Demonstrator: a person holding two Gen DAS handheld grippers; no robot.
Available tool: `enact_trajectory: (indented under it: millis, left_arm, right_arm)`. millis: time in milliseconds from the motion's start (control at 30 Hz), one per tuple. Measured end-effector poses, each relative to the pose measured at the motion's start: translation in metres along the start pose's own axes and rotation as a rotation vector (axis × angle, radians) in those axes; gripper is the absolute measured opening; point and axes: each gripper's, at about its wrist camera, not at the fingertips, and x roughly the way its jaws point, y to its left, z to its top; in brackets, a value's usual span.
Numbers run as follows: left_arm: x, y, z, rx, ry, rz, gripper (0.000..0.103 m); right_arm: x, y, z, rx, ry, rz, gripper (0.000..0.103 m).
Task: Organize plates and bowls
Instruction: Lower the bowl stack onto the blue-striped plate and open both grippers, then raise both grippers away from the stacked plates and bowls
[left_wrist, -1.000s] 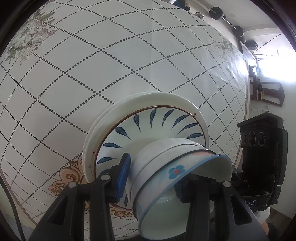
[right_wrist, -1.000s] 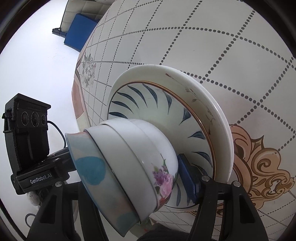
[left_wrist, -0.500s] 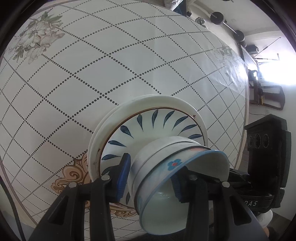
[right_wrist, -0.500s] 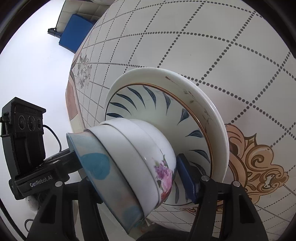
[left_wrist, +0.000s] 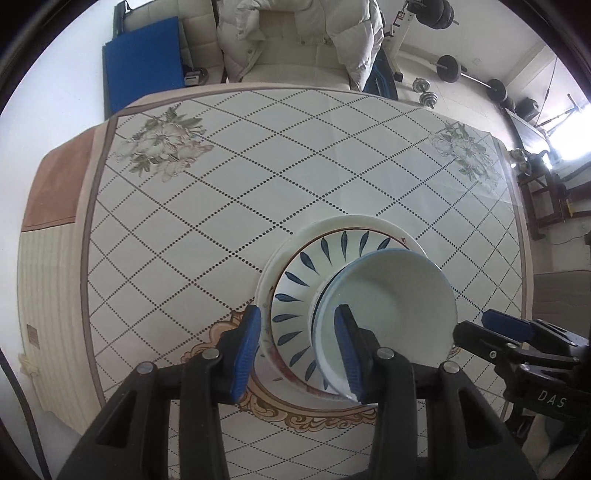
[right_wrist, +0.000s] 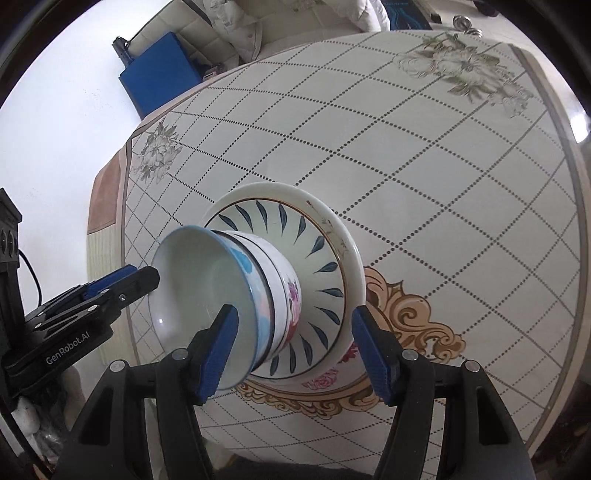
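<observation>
left fingers (left_wrist: 299, 350) open, nothing pinched | right fingers (right_wrist: 295, 350) wide, empty too | bowl stack (right_wrist: 236, 291) sits on plates (right_wrist: 325, 236) on tabletop (left_wrist: 229, 177) | lower bowls mostly hidden, can't count em

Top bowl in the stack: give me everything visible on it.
The top bowl is glossy white inside, ceramic-looking, with a blue rim and blue and pink patches outside. It sits upright, nested in two more bowls on stacked plates. Its inside looks empty. Both grippers straddle its rim; contact is unclear.
</observation>
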Motion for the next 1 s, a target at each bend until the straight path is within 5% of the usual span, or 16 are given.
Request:
enact_trajectory:
  millis: [333, 467, 533, 633, 667, 1000]
  left_arm:
    - [-0.063, -0.005, -0.029, -0.006, -0.146, 0.097, 0.04]
    - [-0.081, -0.007, -0.037, -0.013, -0.183, 0.117, 0.04]
    - [-0.088, -0.006, -0.039, -0.022, -0.198, 0.11, 0.048]
    - [-0.097, -0.006, -0.043, -0.033, -0.217, 0.106, 0.083]
    - [-0.1, -0.005, -0.044, -0.039, -0.226, 0.105, 0.087]
    - [-0.125, -0.008, -0.065, -0.026, -0.272, 0.107, 0.087]
  right_arm:
    - [-0.063, 0.032, -0.043, -0.067, -0.084, -0.116, 0.068]
    - [-0.084, 0.047, -0.058, -0.105, -0.162, -0.191, 0.099]
    - [-0.095, 0.051, -0.063, -0.12, -0.199, -0.223, 0.103]
    - [-0.109, 0.057, -0.069, -0.133, -0.242, -0.272, 0.103]
    - [-0.114, 0.059, -0.072, -0.139, -0.257, -0.28, 0.103]
    - [-0.151, 0.07, -0.094, -0.13, -0.336, -0.303, 0.103]
